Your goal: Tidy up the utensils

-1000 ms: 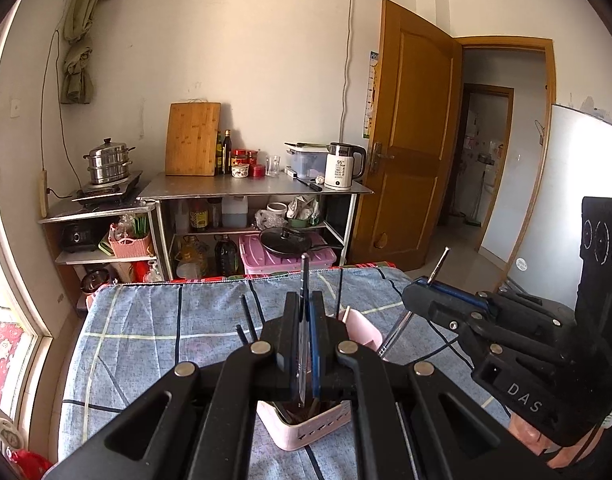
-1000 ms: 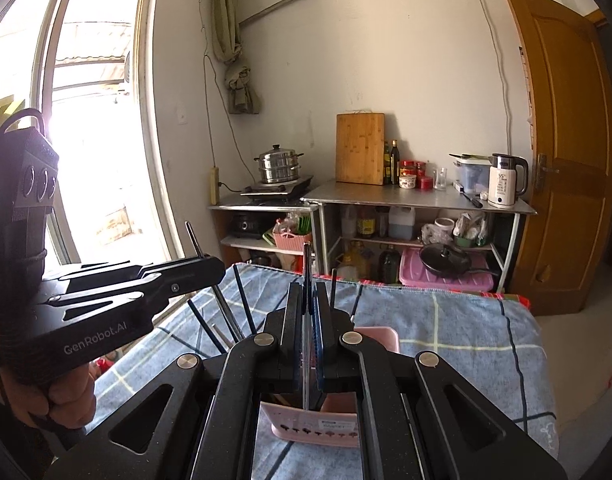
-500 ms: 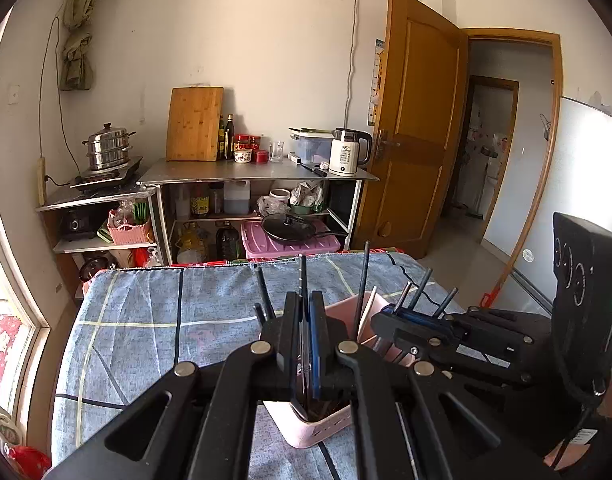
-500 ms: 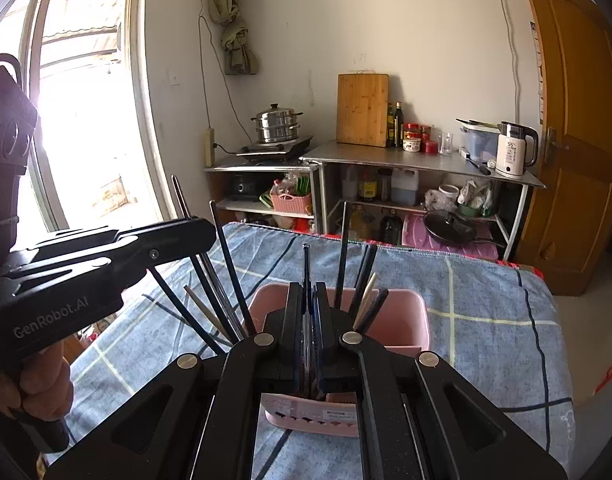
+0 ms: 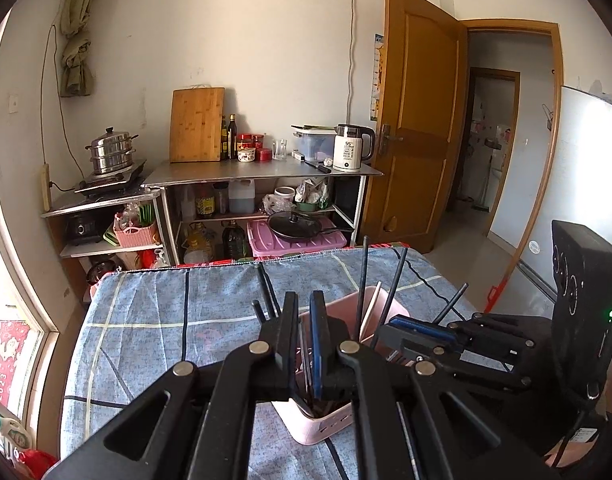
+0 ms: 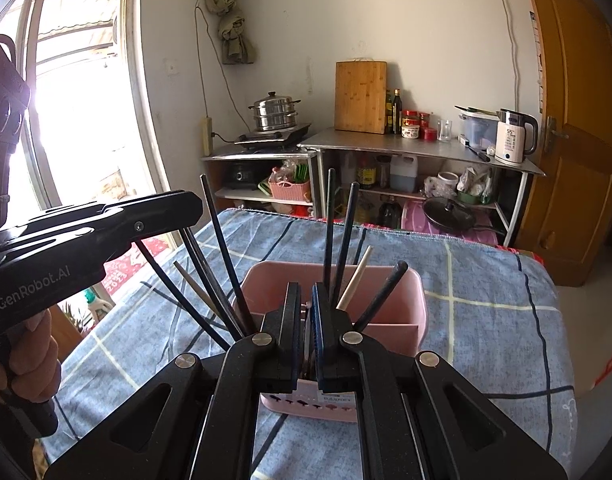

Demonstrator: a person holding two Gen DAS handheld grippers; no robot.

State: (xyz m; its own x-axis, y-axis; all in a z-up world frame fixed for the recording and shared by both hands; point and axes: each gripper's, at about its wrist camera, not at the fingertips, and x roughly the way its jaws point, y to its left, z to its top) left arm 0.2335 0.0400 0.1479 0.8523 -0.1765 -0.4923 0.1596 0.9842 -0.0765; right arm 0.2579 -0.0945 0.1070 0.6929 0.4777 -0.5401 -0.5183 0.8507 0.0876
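Pink utensil holder (image 6: pixel 385 292): stands on the blue checked cloth (image 6: pixel 485 280) of the surface, holding dark chopsticks (image 6: pixel 341 232) and one pale stick (image 6: pixel 355 280), all leaning. Left hand-held gripper (image 5: pixel 302 344): over the holder, clenched, nothing seen between its jaws. Right hand-held gripper (image 6: pixel 304 332): over the holder, jaws just parting, contents unclear.

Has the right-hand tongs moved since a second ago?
Yes. The right tongs has come down toward the pink holder on the blue cloth, chopsticks now inside.
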